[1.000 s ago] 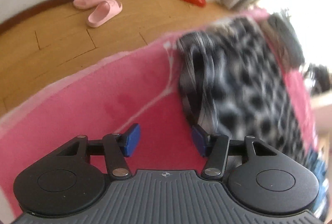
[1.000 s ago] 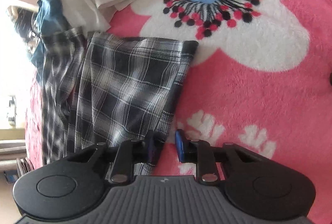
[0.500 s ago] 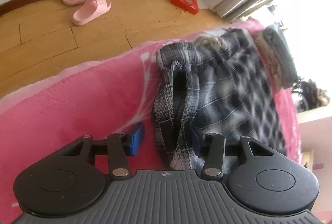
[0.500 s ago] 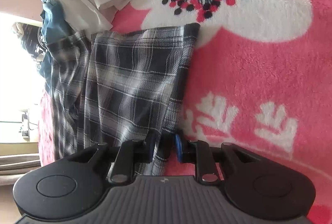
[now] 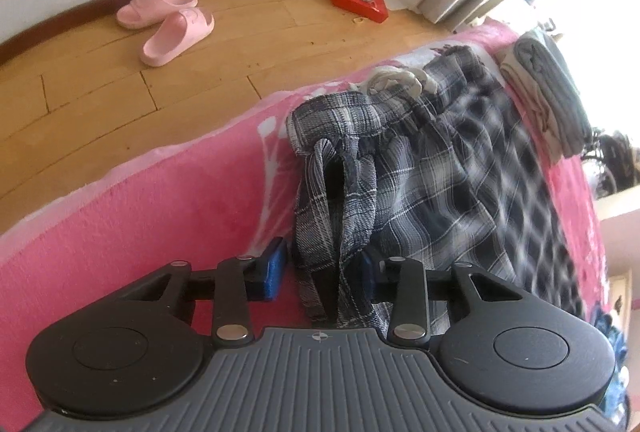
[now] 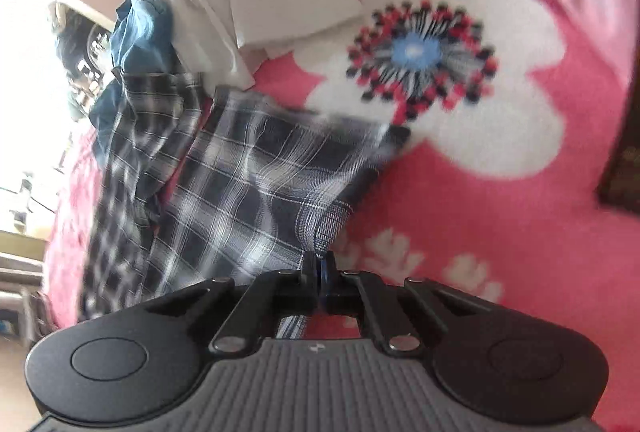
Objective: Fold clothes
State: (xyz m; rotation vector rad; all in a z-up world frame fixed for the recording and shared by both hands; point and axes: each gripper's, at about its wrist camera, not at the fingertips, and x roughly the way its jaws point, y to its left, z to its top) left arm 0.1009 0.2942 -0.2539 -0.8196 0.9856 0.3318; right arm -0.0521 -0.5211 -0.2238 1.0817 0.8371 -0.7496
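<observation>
Here, both grippers engaged the shorts.
Right gripper (image 6: 320,268) pinched the shorts (image 6: 248,183) hem at lower centre; left gripper (image 5: 320,268) stood spread around the waistband. Shorts ran toward upper right.

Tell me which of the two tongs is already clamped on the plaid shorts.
The right tongs: its pads are pressed together on an edge of the plaid shorts. The left tongs are open, straddling the shorts' bunched fabric without pinching it.

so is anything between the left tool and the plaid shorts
Nothing visible. The left tool is open with the waistband end of the plaid shorts already bunched between its fingers; only the pink blanket lies underneath.
</observation>
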